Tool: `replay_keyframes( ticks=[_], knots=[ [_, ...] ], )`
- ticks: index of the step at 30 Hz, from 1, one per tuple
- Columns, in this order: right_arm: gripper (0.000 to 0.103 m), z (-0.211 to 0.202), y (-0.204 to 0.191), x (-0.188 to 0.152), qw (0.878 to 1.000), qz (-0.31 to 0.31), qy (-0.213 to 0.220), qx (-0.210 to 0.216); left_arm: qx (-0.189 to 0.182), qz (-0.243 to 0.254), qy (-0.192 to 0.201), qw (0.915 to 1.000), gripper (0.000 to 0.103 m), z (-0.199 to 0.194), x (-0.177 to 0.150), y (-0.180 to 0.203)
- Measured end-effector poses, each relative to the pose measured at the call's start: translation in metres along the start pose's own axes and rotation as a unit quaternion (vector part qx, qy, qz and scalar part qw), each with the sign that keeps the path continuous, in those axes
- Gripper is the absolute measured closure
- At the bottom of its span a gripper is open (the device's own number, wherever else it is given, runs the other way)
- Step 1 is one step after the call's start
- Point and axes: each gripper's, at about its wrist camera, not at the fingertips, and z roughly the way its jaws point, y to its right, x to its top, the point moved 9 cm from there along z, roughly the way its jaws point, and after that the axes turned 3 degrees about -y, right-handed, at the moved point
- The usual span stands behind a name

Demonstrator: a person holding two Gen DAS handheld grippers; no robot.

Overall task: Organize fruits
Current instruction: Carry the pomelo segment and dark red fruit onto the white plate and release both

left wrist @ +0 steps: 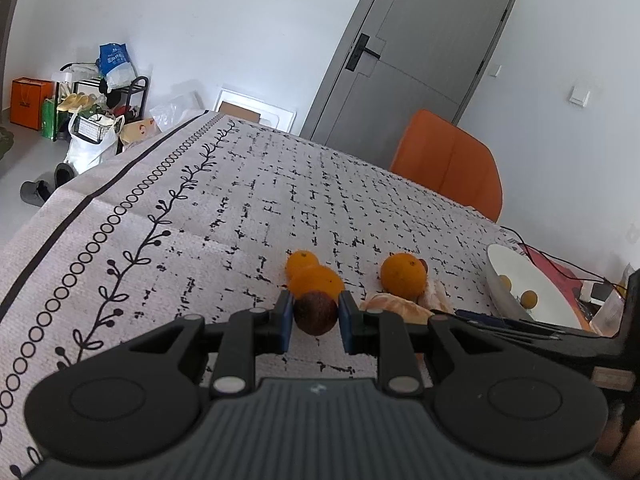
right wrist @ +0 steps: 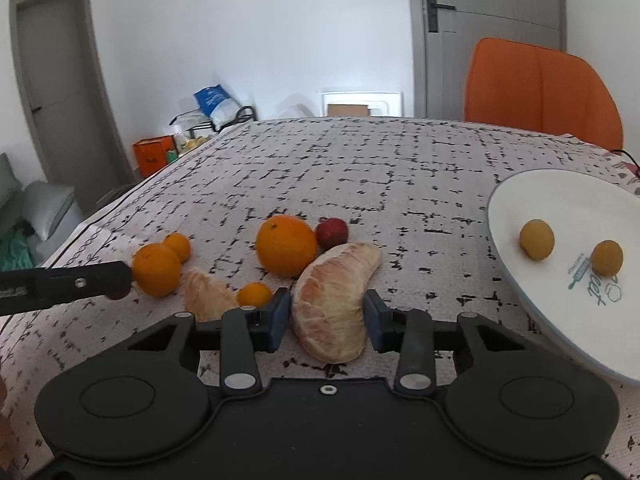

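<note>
In the left wrist view my left gripper (left wrist: 316,316) has its blue pads on both sides of a small dark brown round fruit (left wrist: 315,314); whether they touch it is unclear. Just beyond it lie two oranges (left wrist: 316,278), with a larger orange (left wrist: 403,276) to the right. In the right wrist view my right gripper (right wrist: 326,316) is open around a big peeled pomelo segment (right wrist: 334,300) lying on the tablecloth. A white plate (right wrist: 516,200) at the right holds two small yellow-brown fruits (right wrist: 537,239). A red fruit (right wrist: 332,232) sits behind the big orange (right wrist: 286,251).
A second pomelo segment (right wrist: 208,294) and a small orange (right wrist: 255,294) lie left of my right gripper. The left gripper's arm (right wrist: 68,284) reaches in from the left. An orange chair (right wrist: 540,92) stands behind the table. Cables and clutter (left wrist: 560,268) lie past the plate.
</note>
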Motion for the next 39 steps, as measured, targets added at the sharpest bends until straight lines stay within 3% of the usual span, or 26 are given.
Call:
replay_keyframes(
  ticks=[3, 16, 39],
  knots=[
    [0.066, -0.009, 0.004, -0.003, 0.999, 0.02, 0.003, 0.027, 0.002, 0.007, 0.0, 1.0, 0.08, 0.0, 0.001, 0.005],
    [0.066, -0.058, 0.018, 0.004, 0.997, 0.03, 0.053, 0.038, -0.011, 0.041, 0.007, 0.9991, 0.081, -0.001, 0.004, 0.045],
    [0.066, -0.109, 0.111, -0.001, 0.99, 0.091, 0.108, -0.014, -0.044, 0.093, 0.011, 0.9946, 0.08, 0.02, 0.008, 0.132]
  ],
)
